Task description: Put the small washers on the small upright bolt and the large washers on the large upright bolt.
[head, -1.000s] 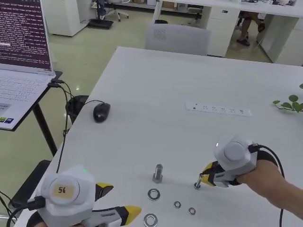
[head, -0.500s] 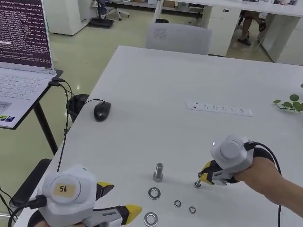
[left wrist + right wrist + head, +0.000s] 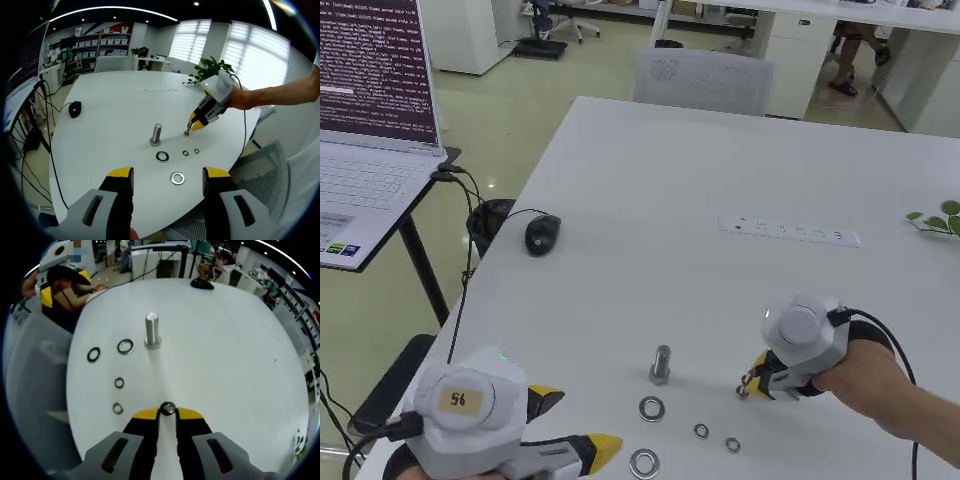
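Observation:
The large upright bolt (image 3: 660,364) (image 3: 156,135) (image 3: 152,330) stands near the table's front. Two large washers (image 3: 651,408) (image 3: 643,463) and two small washers (image 3: 701,431) (image 3: 732,444) lie flat in front of it. My right gripper (image 3: 756,381) (image 3: 167,415) has its yellow tips shut on the small upright bolt (image 3: 744,390) (image 3: 167,408) (image 3: 187,133). At the front left, my left gripper (image 3: 575,425) (image 3: 168,174) is held open above the table edge. The nearest large washer (image 3: 177,177) lies just ahead of its jaws.
A black mouse (image 3: 542,234) with its cable lies at the table's left side, and a white power strip (image 3: 788,231) lies further back. A laptop (image 3: 360,150) stands on a side stand at left. A grey chair (image 3: 700,80) is behind the table; plant leaves (image 3: 940,220) at right.
The head camera has tilted slightly, so everything sits a little lower in view. My right gripper has settled lower on the small bolt. The left gripper has barely moved.

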